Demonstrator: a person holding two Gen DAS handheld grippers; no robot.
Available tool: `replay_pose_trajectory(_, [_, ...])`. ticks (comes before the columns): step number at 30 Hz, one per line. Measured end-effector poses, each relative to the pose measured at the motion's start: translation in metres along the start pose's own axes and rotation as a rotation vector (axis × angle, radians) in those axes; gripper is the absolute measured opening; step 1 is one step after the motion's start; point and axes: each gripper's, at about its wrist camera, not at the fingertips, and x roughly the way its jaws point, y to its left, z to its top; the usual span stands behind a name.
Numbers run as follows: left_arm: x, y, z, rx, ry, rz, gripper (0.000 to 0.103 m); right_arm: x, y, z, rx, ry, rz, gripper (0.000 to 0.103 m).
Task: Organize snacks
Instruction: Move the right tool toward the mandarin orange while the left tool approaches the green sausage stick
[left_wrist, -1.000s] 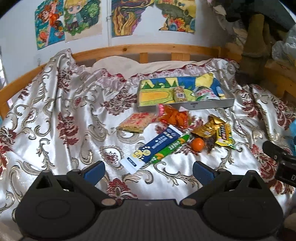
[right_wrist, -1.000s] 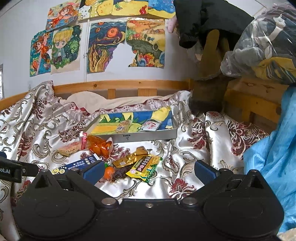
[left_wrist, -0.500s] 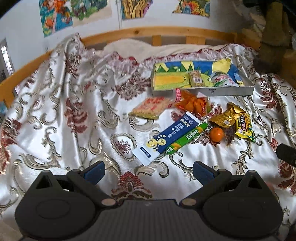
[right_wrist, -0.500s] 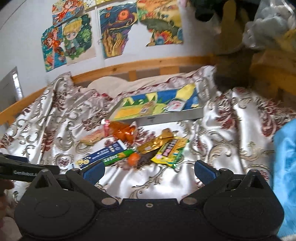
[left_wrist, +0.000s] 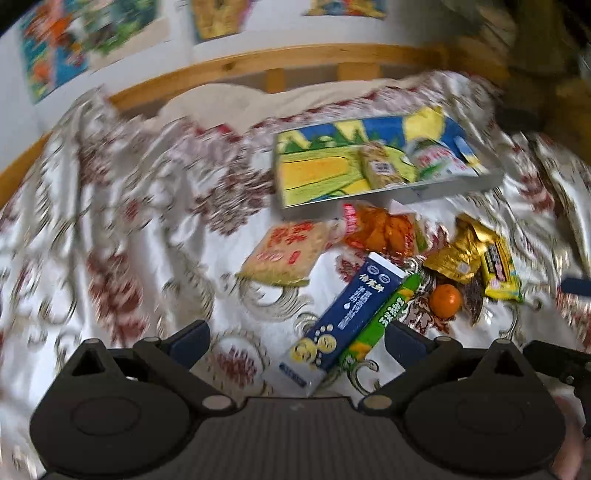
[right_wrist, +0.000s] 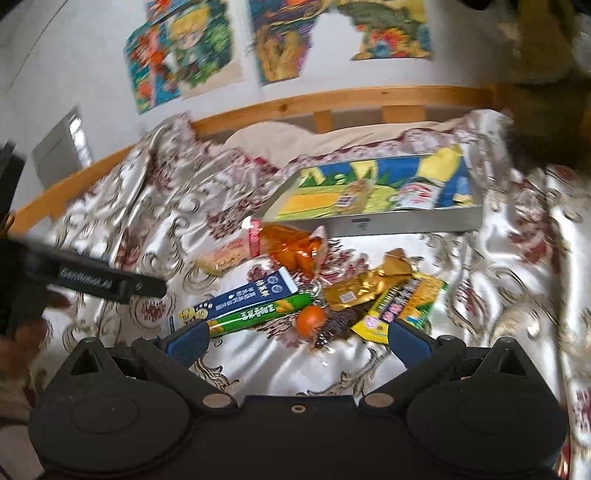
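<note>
Snacks lie in a pile on the bedspread: a navy blue box, a green stick pack, a small orange, gold and yellow wrappers, an orange bag and a biscuit pack. A shallow grey tray behind them holds two packets. My left gripper is open, empty, just before the blue box. My right gripper is open, empty, just before the orange.
The bedspread is rumpled silver satin with red patterns. A wooden bed rail and a wall with posters stand behind. The left gripper's body shows at the left of the right wrist view.
Both grippers have moved forward and down toward the snack pile, which now looks larger and nearer. Both stay open and empty. The views are blurred by motion.
</note>
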Motion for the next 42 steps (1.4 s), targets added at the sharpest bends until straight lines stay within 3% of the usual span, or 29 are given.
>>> replay_pose_trajectory(6, [0.032,-0.007,0.001,0.166,0.012,-0.108,0.103,0.037,0.008,0.003,-0.229,0.087,0.009,0.102])
replay_pose_trajectory(12, [0.045,-0.016,-0.004,0.288,-0.004,-0.137,0.103,0.061,0.004,0.005,-0.299,0.065,-0.010,0.100])
replay_pose_trajectory(22, [0.054,-0.026,-0.007,0.344,-0.019,-0.232,0.100,0.085,-0.002,0.010,-0.369,0.031,0.028,0.075])
replay_pose_trajectory(26, [0.058,-0.029,-0.009,0.365,-0.002,-0.285,0.090,0.091,0.002,0.008,-0.411,0.034,0.042,0.058])
replay_pose_trajectory(29, [0.062,-0.030,-0.009,0.372,0.017,-0.323,0.079,0.098,0.004,0.006,-0.435,0.067,0.050,0.051])
replay_pose_trajectory(33, [0.068,-0.032,-0.011,0.379,0.045,-0.358,0.065,0.101,0.006,0.003,-0.447,0.102,0.058,0.048])
replay_pose_trajectory(40, [0.078,-0.035,-0.007,0.371,0.076,-0.376,0.052,0.110,0.005,-0.003,-0.463,0.178,0.028,0.043])
replay_pose_trajectory(42, [0.077,-0.035,-0.004,0.355,0.084,-0.394,0.044,0.110,0.005,-0.003,-0.461,0.174,0.027,0.042])
